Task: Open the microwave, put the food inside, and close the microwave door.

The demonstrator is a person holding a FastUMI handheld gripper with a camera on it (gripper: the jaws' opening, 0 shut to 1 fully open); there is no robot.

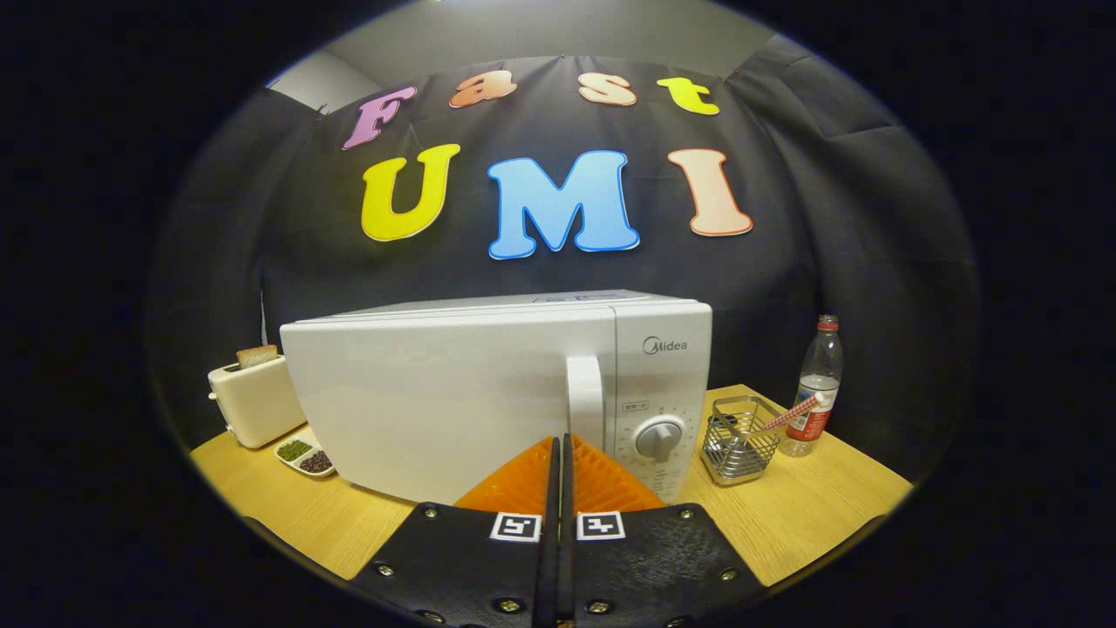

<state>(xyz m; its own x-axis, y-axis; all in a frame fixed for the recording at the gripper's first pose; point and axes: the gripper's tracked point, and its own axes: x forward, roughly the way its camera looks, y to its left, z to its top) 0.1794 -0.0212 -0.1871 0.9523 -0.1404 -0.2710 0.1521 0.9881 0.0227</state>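
Microwave (453, 392) door shut, upright handle (585, 401) facing closed tongs (559, 445).

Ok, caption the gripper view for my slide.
Shut gripper points at the closed microwave, just below its door handle.

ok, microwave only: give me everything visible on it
The microwave is a white box, glossy like painted metal or plastic, standing upright on the wooden table. Its door is shut, flush with the control panel. A white vertical handle sits at the door's right edge; beside it the panel carries a grey round dial with markings around it. A toaster stands close by one side, a wire basket by the other; contact unclear. The gripper, fingers together on nothing, points just below the handle.
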